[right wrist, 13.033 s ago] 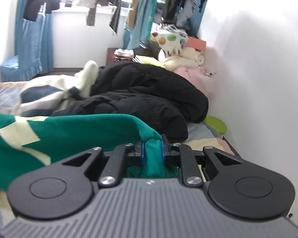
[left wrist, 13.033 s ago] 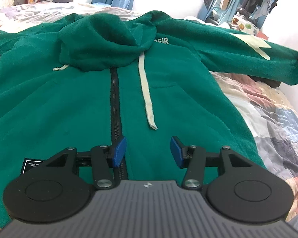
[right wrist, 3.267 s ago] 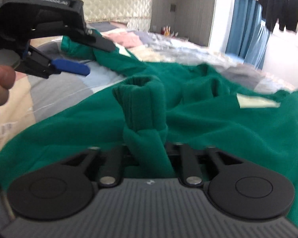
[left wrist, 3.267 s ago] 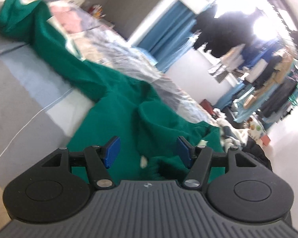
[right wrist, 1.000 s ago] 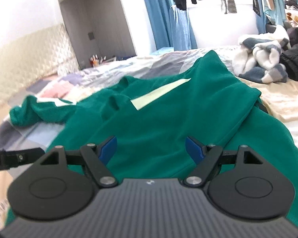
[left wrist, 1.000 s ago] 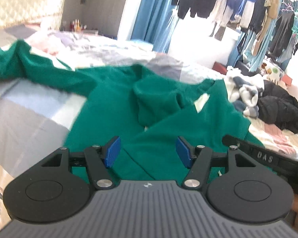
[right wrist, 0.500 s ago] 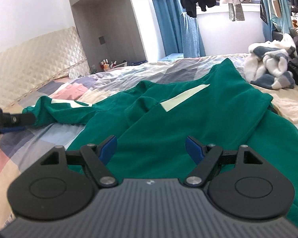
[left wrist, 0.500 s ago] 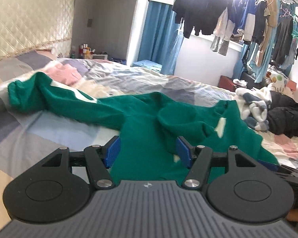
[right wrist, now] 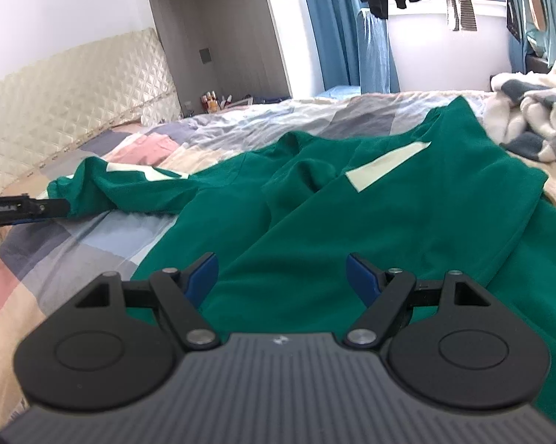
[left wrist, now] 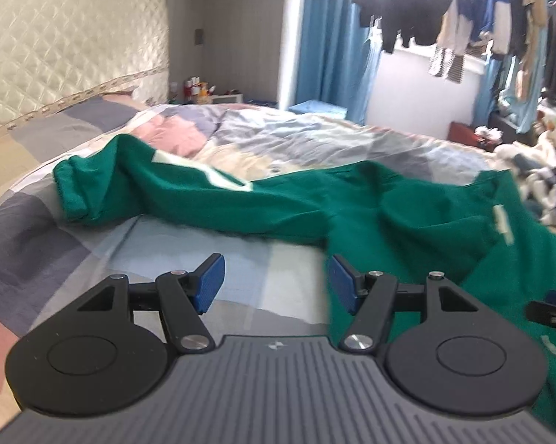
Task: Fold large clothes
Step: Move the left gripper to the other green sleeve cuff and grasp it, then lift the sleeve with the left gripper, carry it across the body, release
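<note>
A green hoodie [right wrist: 351, 222] lies spread on the bed, one sleeve folded over its body with a cream patch [right wrist: 385, 166] showing. Its other sleeve [left wrist: 204, 199] stretches out to the left and ends in a bunched cuff [left wrist: 70, 192]. My left gripper [left wrist: 274, 281] is open over the bedsheet just short of that sleeve, beside the hoodie's edge, with nothing between its pads. In the right wrist view one of its fingers [right wrist: 22, 207] reaches close to the cuff [right wrist: 70, 188]. My right gripper [right wrist: 281, 273] is open and empty above the hoodie's body.
A patchwork bedsheet [left wrist: 56, 259] covers the bed, with a quilted headboard [right wrist: 74, 92] at the left. A white and grey heap of clothes [right wrist: 529, 125] lies at the far right. Clothes hang on a rail [left wrist: 462, 18] by the window, next to blue curtains [left wrist: 326, 55].
My left gripper has swung left, off the hoodie's body and towards the outstretched sleeve and its cuff. The right gripper has shifted a little over the body. Both stay open.
</note>
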`<state>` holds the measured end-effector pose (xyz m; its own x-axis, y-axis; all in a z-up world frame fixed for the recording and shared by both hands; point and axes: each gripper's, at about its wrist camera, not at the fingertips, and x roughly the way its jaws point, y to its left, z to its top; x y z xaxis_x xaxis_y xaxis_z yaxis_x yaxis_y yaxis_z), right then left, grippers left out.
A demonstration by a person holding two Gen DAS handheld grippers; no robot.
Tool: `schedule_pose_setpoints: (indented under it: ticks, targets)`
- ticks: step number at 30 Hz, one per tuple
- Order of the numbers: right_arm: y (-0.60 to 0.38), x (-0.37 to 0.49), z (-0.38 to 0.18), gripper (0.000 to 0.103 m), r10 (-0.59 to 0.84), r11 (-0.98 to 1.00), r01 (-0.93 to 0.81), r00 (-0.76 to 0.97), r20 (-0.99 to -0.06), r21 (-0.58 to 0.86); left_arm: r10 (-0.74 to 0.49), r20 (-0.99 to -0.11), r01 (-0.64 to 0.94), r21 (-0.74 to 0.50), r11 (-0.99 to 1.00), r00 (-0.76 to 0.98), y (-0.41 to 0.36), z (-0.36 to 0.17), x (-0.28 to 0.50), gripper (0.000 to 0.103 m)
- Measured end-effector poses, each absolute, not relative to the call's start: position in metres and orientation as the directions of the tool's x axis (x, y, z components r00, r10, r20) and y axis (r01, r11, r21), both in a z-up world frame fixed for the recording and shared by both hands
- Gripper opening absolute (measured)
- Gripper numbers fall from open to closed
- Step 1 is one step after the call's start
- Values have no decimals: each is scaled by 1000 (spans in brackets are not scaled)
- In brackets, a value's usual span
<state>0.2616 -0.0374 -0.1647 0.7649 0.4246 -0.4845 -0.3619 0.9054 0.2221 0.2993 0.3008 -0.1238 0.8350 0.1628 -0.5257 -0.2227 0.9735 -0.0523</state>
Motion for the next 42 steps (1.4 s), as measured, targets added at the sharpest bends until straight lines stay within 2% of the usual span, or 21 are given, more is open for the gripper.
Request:
schedule_pose_setpoints:
  ticks: [4, 10, 14, 22, 25, 30, 32, 36, 40, 41, 42]
  targets:
    - [-33, 266, -170, 78, 415, 910, -354, 756, -506, 217, 194, -552, -260, -43, 965, 811, 328, -140, 317, 68]
    - [-27, 274, -177, 78, 402, 915, -351, 748, -529, 199, 242, -559, -302, -15, 953, 793, 361, -163, 338, 74]
    - [-23, 278, -182, 78, 398, 916, -357, 743, -538, 185, 270, -533, -309, 17, 951, 802, 380, -172, 350, 78]
    - [-19, 288, -192, 78, 395, 917, -351, 731, -557, 189, 344, -477, -319, 135, 938, 809, 409, -181, 383, 79]
    - [-18, 290, -197, 78, 396, 916, -351, 721, -569, 192, 339, -464, -354, 57, 934, 819, 430, -182, 392, 79]
    - [-14, 296, -201, 78, 401, 914, -351, 710, -579, 204, 408, -493, -562, -215, 799, 768, 492, -184, 395, 79]
    - [-13, 298, -200, 78, 403, 913, -352, 712, -575, 205, 450, -497, -628, -276, 728, 741, 515, -186, 392, 79]
    - [-14, 303, -201, 78, 405, 913, -343, 710, -576, 219, 565, -475, -723, -267, 637, 674, 537, -183, 387, 78]
    - [-13, 307, -202, 78, 406, 913, -338, 707, -579, 228, 556, -471, -708, -252, 659, 685, 552, -183, 402, 78]
    - [-13, 308, -203, 78, 408, 912, -339, 706, -579, 229, 533, -471, -689, -266, 674, 703, 556, -184, 405, 72]
    - [-13, 308, -203, 78, 409, 912, -339, 706, -578, 231, 520, -476, -680, -268, 682, 709, 556, -184, 407, 55]
